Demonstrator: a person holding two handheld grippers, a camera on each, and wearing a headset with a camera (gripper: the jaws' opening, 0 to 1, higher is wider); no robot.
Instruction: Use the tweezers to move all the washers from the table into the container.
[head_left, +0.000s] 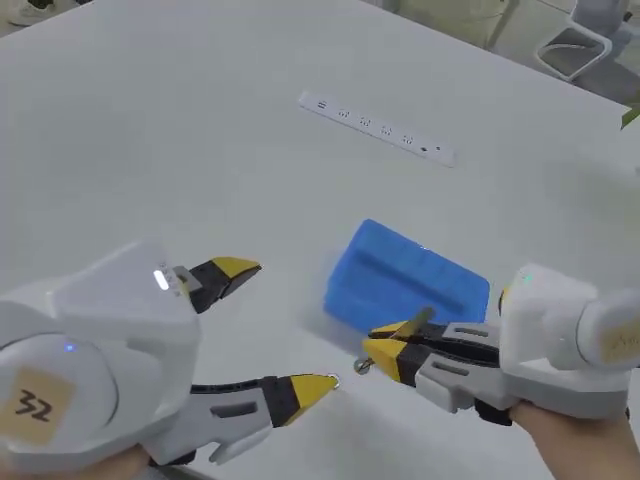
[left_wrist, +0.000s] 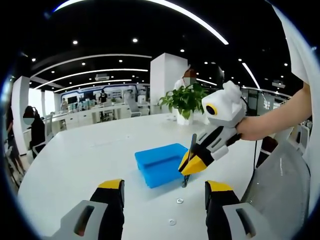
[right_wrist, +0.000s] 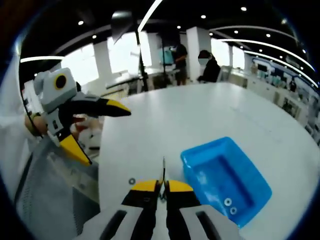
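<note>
Right fingers (right_wrist: 178, 186) are pinched narrow and clamped on the tweezers (right_wrist: 163, 170). The thin shaft pokes forward from between the tips. Left fingers (left_wrist: 111, 186) are spread wide with nothing gripped.

The right gripper (head_left: 380, 342) is on the person's right side, its jaws pointing left and tipped down toward the table (head_left: 150, 150). A hand (left_wrist: 250, 128) wraps its back end, and the bare forearm runs off behind it. In the left gripper view the tweezers stand steep through the right tips. Their upper end is above the tips and their points are low, close to the table. Cannot tell if the points hold anything.

The left gripper (head_left: 280, 326) is held low on the left, roughly level. Its open jaws face the right gripper's tips, near them but apart.

The blue container (head_left: 405, 280) sits just beyond the right fingers. In the right gripper view it is ahead of them and off to the right. Two washers (right_wrist: 228, 201) lie inside it, in the corner nearest those fingers.

A loose washer (right_wrist: 132, 181) lies on the table just left of the right fingers. Two more table washers (left_wrist: 179, 201) lie ahead of the left fingers, between them, just under the tweezer points.

A white power strip (head_left: 375, 127) lies well beyond both pairs of fingers.
</note>
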